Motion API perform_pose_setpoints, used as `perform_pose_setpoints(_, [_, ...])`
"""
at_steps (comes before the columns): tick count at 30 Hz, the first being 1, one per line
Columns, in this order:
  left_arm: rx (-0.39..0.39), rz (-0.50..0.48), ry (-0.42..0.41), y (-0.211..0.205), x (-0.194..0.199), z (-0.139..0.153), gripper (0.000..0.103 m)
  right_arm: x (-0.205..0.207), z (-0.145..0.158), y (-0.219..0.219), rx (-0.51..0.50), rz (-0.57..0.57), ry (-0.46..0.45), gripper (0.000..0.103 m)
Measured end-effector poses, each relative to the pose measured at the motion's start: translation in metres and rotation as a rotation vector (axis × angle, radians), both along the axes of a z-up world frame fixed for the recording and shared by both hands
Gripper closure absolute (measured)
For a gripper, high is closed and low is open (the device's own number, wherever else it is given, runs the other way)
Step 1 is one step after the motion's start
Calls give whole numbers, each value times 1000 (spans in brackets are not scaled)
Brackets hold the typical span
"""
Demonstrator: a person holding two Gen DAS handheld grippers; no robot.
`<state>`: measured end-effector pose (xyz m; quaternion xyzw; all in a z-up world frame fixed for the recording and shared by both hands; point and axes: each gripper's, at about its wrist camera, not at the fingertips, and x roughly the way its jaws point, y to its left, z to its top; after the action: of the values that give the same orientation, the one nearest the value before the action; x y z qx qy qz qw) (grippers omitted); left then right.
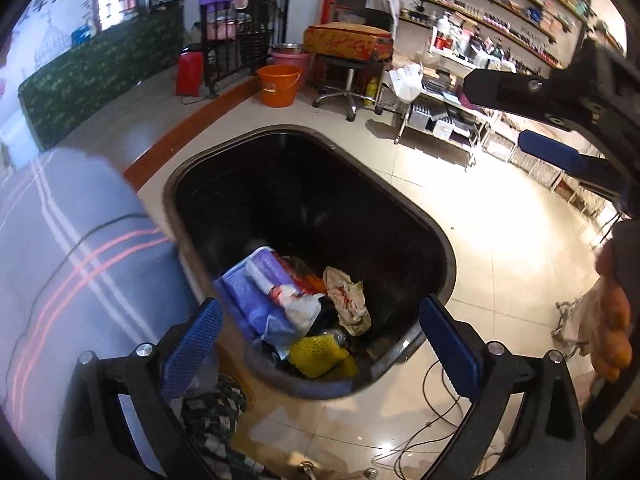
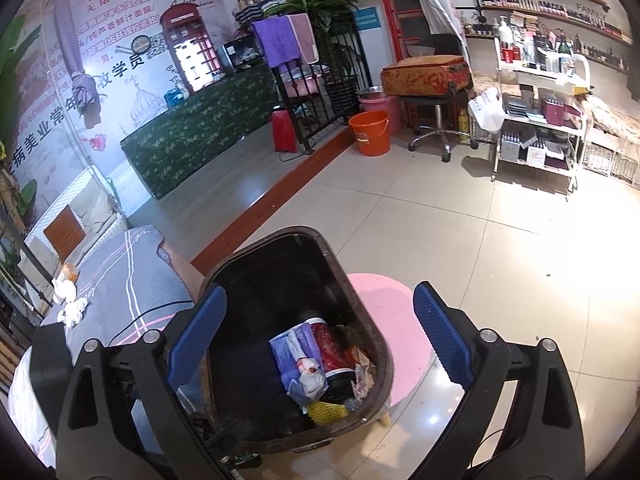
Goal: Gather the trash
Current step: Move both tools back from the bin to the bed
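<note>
A black trash bin (image 1: 416, 216) stands on the tiled floor beside a grey bed. It holds a blue-white wrapper (image 1: 256, 296), crumpled paper (image 1: 348, 296) and yellow foam netting (image 1: 316, 356). My left gripper (image 1: 320, 344) is open and empty just above the bin's near rim. My right gripper (image 2: 320, 332) is open and empty above the bin (image 2: 360, 280); it also shows at the upper right of the left wrist view (image 1: 532, 120). Crumpled white tissues (image 2: 70, 312) and an orange-white scrap (image 2: 66, 278) lie on the bed.
The grey bed (image 1: 80, 248) is left of the bin. A pink round stool (image 2: 396, 328) stands right of the bin. Cables (image 1: 432, 432) trail on the floor. An orange bucket (image 2: 370, 132), a chair with a suitcase (image 2: 432, 76) and a white trolley (image 2: 536, 128) stand farther off.
</note>
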<state>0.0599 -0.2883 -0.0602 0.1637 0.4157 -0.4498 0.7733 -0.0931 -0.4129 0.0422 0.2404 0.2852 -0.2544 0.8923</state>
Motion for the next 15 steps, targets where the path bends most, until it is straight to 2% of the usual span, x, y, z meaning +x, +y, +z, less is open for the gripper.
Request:
perform_pose_setpoints(9, [-32, 95, -33, 60, 11, 15, 6, 39, -4, 37, 25, 123, 24, 10])
perform_pose_setpoints(15, [-71, 179, -86, 115, 30, 29, 6, 65, -3, 75, 44, 223, -15, 10])
